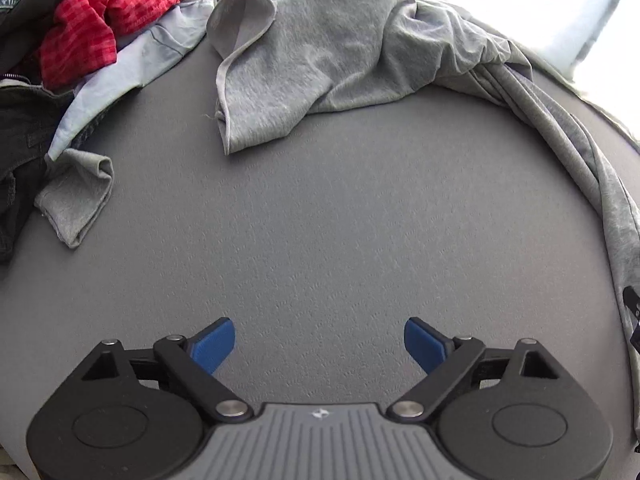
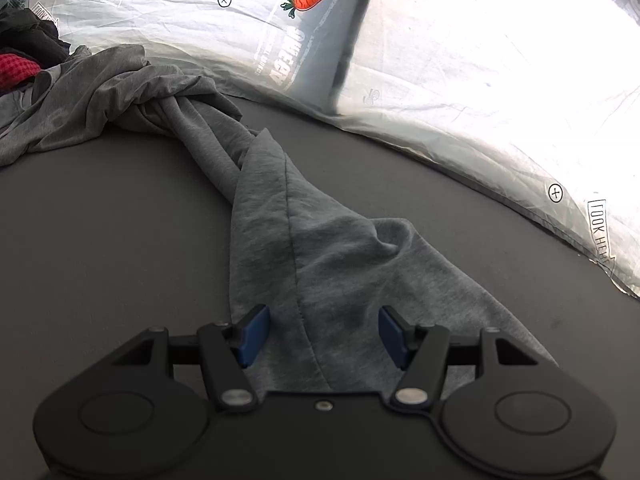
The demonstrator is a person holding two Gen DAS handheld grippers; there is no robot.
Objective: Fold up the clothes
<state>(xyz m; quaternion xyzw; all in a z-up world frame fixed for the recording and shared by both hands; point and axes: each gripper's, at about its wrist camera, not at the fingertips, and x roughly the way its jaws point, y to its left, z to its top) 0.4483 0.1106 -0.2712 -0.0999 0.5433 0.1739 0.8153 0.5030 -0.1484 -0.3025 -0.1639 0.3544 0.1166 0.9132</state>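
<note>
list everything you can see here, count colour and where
grey shirt: 1, light grey, bunched at the far side of the mat, one end stretched toward the right gripper
mat: 1, dark grey, under everything
clothes pile: 1, dark, pale blue and grey pieces, far left
red garment: 1, red check, on top of the pile
sheet: 1, white with printed marks, beyond the mat
carrot print: 1, orange, on the sheet
left gripper: 1, black with blue pads, open over bare mat
right gripper: 1, black with blue pads, open, shirt end between the jaws
</note>
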